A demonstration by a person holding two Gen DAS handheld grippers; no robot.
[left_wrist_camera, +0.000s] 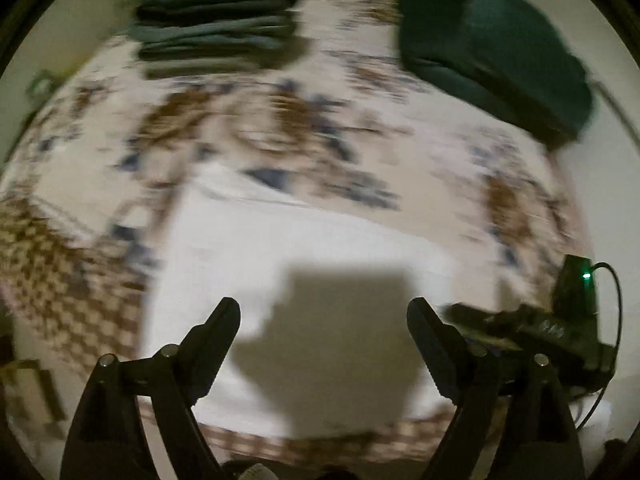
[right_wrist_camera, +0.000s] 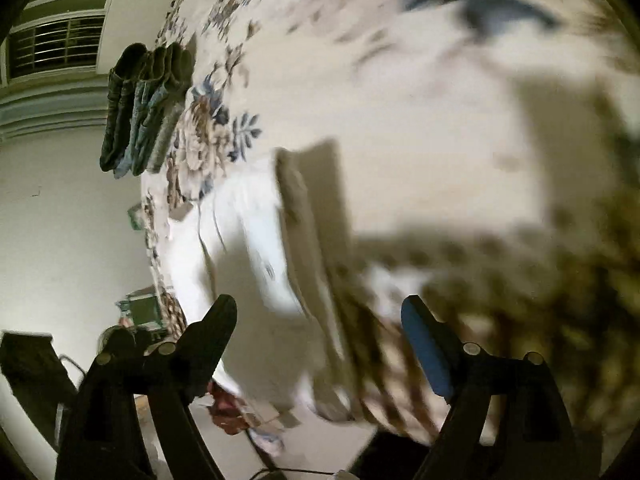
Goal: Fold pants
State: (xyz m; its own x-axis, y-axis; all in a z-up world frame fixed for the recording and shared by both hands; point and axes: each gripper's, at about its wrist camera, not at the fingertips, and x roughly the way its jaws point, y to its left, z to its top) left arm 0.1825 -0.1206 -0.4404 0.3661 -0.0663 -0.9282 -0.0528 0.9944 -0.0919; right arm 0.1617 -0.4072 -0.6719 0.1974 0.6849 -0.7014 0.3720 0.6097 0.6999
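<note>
Both views are smeared by motion blur, so the floral pattern of the bedspread (left_wrist_camera: 304,120) runs into streaks and the edges of the white pants (left_wrist_camera: 304,240) are hard to trace. In the left wrist view the pants lie flat on the bed at the centre, reaching toward 6 o'clock, with a blocky shadow covering their near part. The left hand-held gripper (left_wrist_camera: 323,312) hangs above them with its jaws wide apart and nothing between them. At 11 o'clock sits a stack of folded dark garments (left_wrist_camera: 220,24); at 1 o'clock a dark green heap of cloth (left_wrist_camera: 492,52), its shape unclear. The right hand-held gripper's body shows at 4 o'clock, partly cut off.

In the right wrist view the right hand-held gripper (right_wrist_camera: 318,312) is likewise spread wide and empty, the pants (right_wrist_camera: 248,248) beneath it. The folded stack (right_wrist_camera: 148,108) is at 10 o'clock, a barred window (right_wrist_camera: 56,48) beyond.
</note>
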